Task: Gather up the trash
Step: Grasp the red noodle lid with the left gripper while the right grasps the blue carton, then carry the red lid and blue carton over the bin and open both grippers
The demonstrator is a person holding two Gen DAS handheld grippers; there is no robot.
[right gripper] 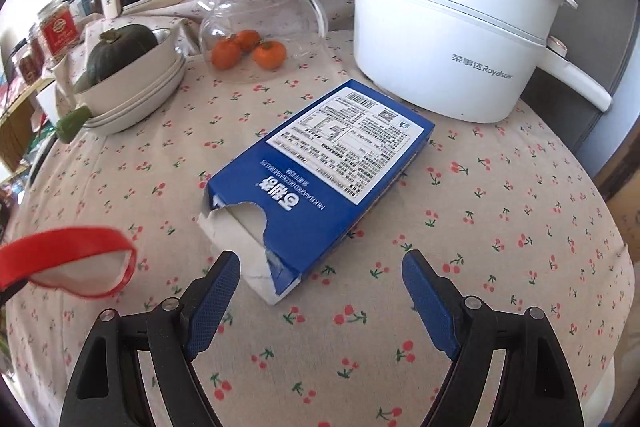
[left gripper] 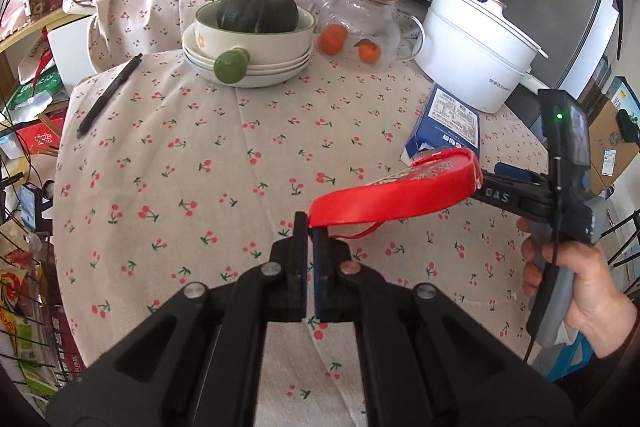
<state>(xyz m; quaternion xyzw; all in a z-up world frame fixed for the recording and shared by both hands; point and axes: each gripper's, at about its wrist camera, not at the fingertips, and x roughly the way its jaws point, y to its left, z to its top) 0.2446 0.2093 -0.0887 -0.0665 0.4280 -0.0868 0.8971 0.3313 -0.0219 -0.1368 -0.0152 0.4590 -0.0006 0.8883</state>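
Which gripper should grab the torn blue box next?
Right. The right gripper is open with the blue box just ahead between its fingers; the left gripper is shut on the red wrapper.

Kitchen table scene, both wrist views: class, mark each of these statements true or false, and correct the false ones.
1. The left gripper is shut on the red wrapper. True.
2. The right gripper holds the blue box. False: its jaws stand open, the box's torn end between them.
3. A squash sits in the top bowl. True.
4. The glass jug is empty. False: small oranges lie inside.
5. The box is sealed. False: one end is torn open.
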